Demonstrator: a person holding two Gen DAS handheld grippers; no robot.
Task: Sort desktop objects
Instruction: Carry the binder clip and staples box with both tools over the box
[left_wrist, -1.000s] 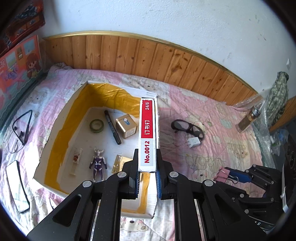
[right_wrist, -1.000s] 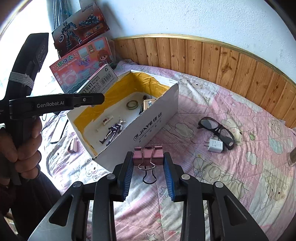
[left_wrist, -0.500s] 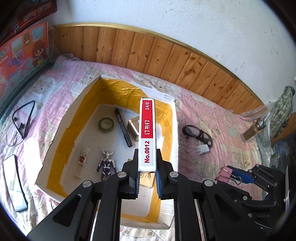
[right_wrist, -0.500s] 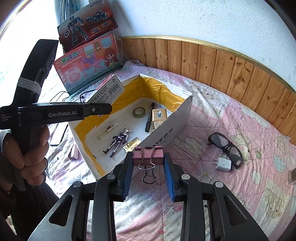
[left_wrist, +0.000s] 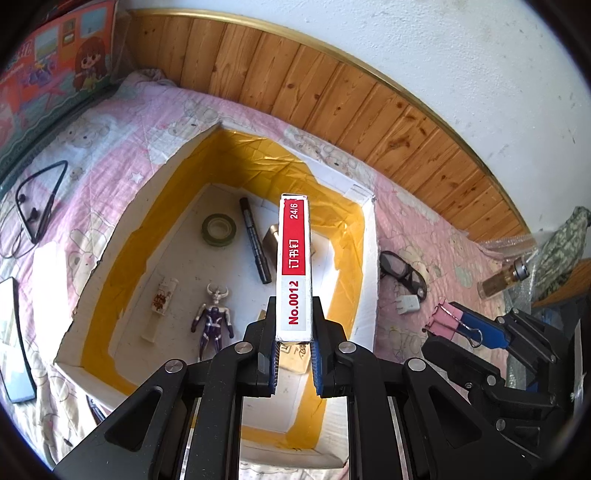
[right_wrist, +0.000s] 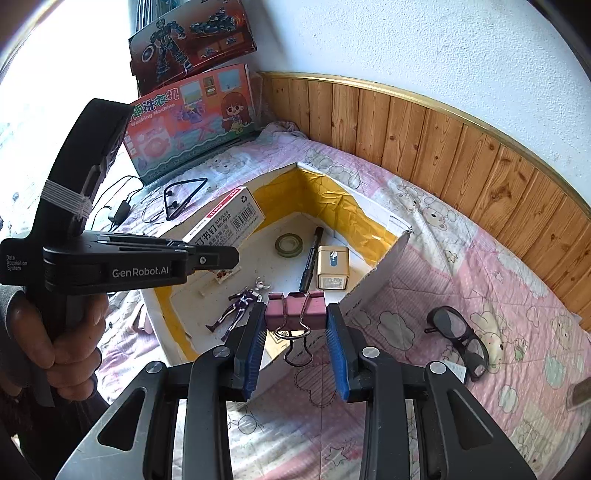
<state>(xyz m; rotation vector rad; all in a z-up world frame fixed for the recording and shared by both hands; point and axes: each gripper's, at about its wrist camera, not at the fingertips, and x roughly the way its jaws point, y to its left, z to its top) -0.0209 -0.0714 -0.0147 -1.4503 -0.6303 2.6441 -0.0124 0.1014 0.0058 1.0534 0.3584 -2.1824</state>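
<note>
My left gripper (left_wrist: 294, 349) is shut on a red-and-white staples box (left_wrist: 294, 266), held on edge above the open white box with yellow-taped walls (left_wrist: 364, 258). The right wrist view shows that staples box (right_wrist: 225, 221) jutting from the left gripper (right_wrist: 218, 257) over the box's left side. My right gripper (right_wrist: 296, 325) is shut on a pink binder clip (right_wrist: 296, 308) over the box's near wall (right_wrist: 373, 284). The left wrist view catches that binder clip (left_wrist: 445, 325) at right. Inside the box lie a tape roll (left_wrist: 218, 229), a black marker (left_wrist: 255, 240), a toy figure (left_wrist: 214, 321) and a small gold box (right_wrist: 332, 267).
Black glasses (right_wrist: 458, 332) and a white charger plug (left_wrist: 408, 304) lie on the pink quilt right of the box. Neckband earphones (left_wrist: 37, 199) and a phone (left_wrist: 13, 343) lie to its left. Toy cartons (right_wrist: 192, 118) lean on the wall. A bottle (left_wrist: 502, 278) stands at right.
Both grippers have moved in over the box with their loads. The staples box now hangs above the box's inside, and the binder clip has come from the quilt to the box's near wall.
</note>
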